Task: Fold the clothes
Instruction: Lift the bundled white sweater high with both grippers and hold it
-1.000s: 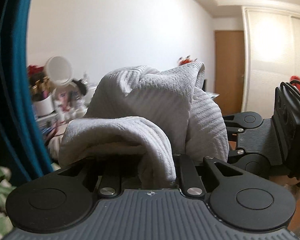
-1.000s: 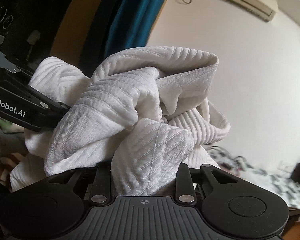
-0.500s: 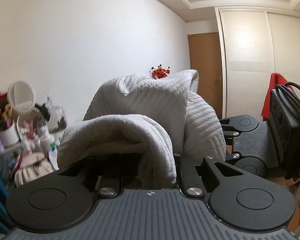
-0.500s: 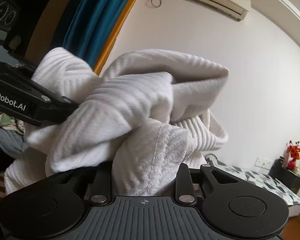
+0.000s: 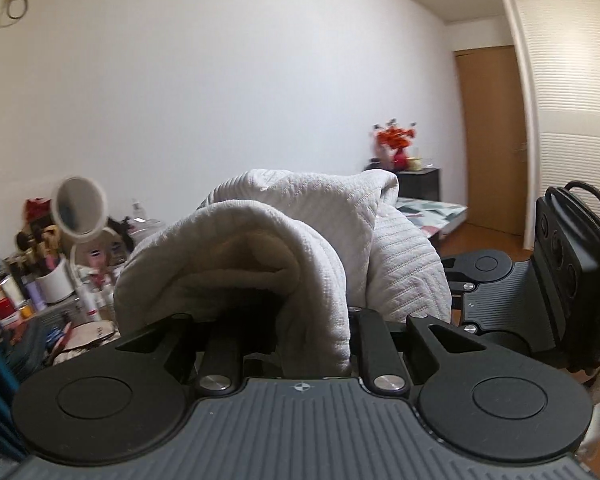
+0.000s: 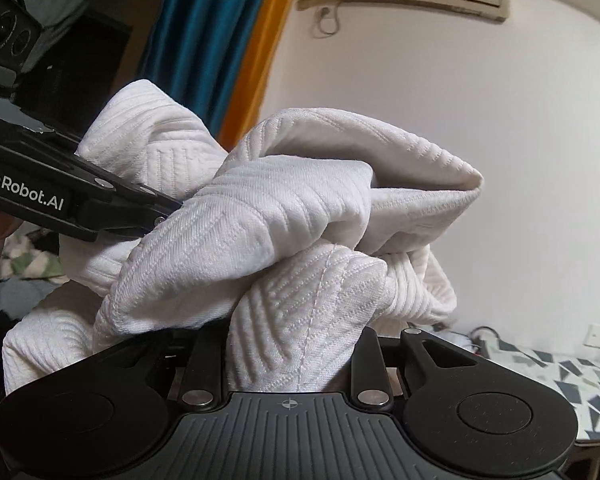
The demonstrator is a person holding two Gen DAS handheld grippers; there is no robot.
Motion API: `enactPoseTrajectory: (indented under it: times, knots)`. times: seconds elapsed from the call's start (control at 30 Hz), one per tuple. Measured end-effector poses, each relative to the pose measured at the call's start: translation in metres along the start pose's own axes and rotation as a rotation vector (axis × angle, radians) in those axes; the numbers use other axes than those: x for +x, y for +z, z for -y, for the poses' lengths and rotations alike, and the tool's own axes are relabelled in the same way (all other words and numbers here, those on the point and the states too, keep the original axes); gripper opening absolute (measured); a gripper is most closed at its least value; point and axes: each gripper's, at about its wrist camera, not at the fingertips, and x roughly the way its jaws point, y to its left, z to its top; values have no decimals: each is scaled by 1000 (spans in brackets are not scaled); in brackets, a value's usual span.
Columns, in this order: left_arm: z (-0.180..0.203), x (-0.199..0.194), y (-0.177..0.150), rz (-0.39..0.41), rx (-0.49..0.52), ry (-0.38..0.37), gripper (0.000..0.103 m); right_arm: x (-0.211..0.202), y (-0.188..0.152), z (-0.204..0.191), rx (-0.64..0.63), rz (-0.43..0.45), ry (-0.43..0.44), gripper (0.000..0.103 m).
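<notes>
Holding one white cloth (image 5: 300, 248) up in the air, both hand-held grippers have a bunch of it pinched tight. The left hand-held gripper (image 5: 312, 344) is closed on a thick fold, and the right hand-held gripper (image 6: 296, 356) is closed on a bunch with a seam down it. They sit close together, almost side by side.

A second ago the left view showed the blue curtain (image 6: 204, 40) at its edge. Now it shows the messy counter (image 5: 40, 312), the round mirror (image 5: 80, 208) and the red flowers (image 5: 394, 144). So the hands have swung around, with the cloth carried along in the same crumpled shape. I think no fold is made yet. The cloth looks like it is being carried toward the bed (image 6: 560, 380) to be spread out.

The fingertips are buried in cloth, so I cannot see them. Which kind of clothing this is, I cannot tell. Its lower part hangs out of view.
</notes>
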Motion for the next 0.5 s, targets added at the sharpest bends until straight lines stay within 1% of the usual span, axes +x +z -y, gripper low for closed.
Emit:
enactPoseTrajectory:
  times: [0.13,0.23,0.37,0.5]
  knots:
    - [6,5,-2,-26,-11,46,19,-1,-5,9,-8,-23,53,24]
    - [10,3,-9,-46,-2,66,19,-4,-10,11,-20,-50,70,24]
    - [11,5,-13,-55,-11,61,19,-5,-9,15,-35,-81,64,25]
    - [11,1,-7,-22,-12,49,19,-7,-1,19,-41,-91,42,25]
